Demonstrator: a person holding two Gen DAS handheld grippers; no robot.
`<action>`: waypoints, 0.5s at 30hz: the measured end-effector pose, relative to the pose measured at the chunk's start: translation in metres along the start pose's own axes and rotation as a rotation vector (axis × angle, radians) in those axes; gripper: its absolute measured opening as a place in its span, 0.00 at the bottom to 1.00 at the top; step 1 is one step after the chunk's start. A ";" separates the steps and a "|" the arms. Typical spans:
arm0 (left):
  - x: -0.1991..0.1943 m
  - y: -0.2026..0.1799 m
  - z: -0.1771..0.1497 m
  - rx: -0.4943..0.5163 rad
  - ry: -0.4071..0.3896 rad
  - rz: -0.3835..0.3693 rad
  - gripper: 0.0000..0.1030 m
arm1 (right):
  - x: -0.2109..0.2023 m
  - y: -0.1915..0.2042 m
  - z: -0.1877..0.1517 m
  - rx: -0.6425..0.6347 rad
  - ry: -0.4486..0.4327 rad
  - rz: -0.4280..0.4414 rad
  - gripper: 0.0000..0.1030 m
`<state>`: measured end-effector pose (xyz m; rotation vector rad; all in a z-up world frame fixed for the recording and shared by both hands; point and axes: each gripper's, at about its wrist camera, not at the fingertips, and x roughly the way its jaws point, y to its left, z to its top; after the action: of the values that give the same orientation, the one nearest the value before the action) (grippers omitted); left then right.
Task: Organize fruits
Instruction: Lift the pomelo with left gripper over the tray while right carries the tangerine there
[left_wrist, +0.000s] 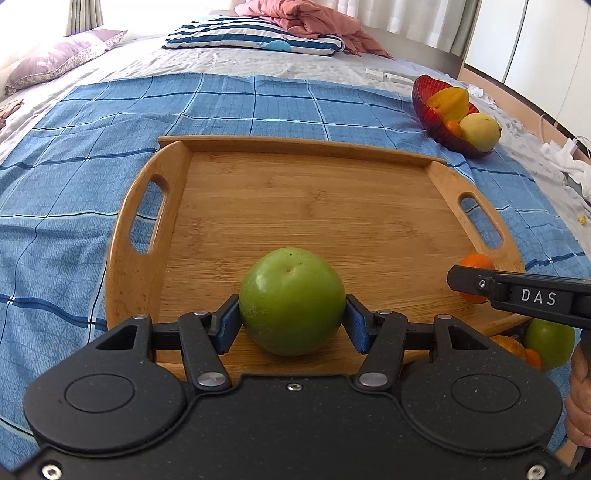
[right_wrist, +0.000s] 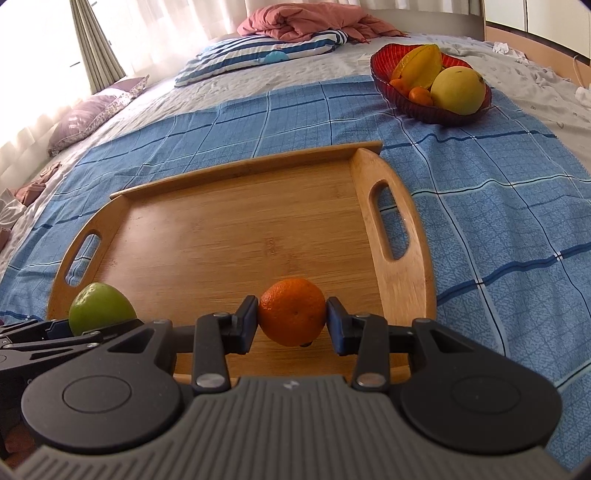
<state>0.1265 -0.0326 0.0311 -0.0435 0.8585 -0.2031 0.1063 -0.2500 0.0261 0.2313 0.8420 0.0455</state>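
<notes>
A bamboo tray (left_wrist: 314, 199) (right_wrist: 240, 229) with two handle slots lies on the blue checked cloth. My left gripper (left_wrist: 291, 321) is shut on a green apple (left_wrist: 291, 301) (right_wrist: 99, 308) just over the tray's near edge. My right gripper (right_wrist: 292, 321) is shut on an orange mandarin (right_wrist: 292, 312) (left_wrist: 476, 262) low over the tray's near right part. In the left wrist view the right gripper's black body crosses the lower right and hides most of the mandarin.
A red glass bowl (right_wrist: 424, 107) (left_wrist: 424, 107) at the far right holds a starfruit (right_wrist: 421, 68), a yellow fruit (right_wrist: 458, 90) and small oranges. Another green fruit (left_wrist: 550, 343) and orange fruit lie beside the tray's near right corner. Pillows and a pink blanket (right_wrist: 306, 22) lie at the far end of the bed.
</notes>
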 end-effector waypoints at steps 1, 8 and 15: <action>0.000 0.000 0.000 0.002 -0.002 0.000 0.54 | 0.001 0.000 -0.001 0.001 0.002 0.000 0.43; 0.000 -0.001 -0.001 0.007 -0.007 0.001 0.54 | 0.001 0.001 -0.004 -0.008 -0.002 -0.005 0.44; -0.001 -0.002 -0.001 0.012 -0.007 0.001 0.54 | 0.001 0.002 -0.005 -0.009 -0.006 -0.006 0.44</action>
<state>0.1248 -0.0340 0.0313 -0.0325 0.8499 -0.2074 0.1034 -0.2470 0.0222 0.2206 0.8366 0.0425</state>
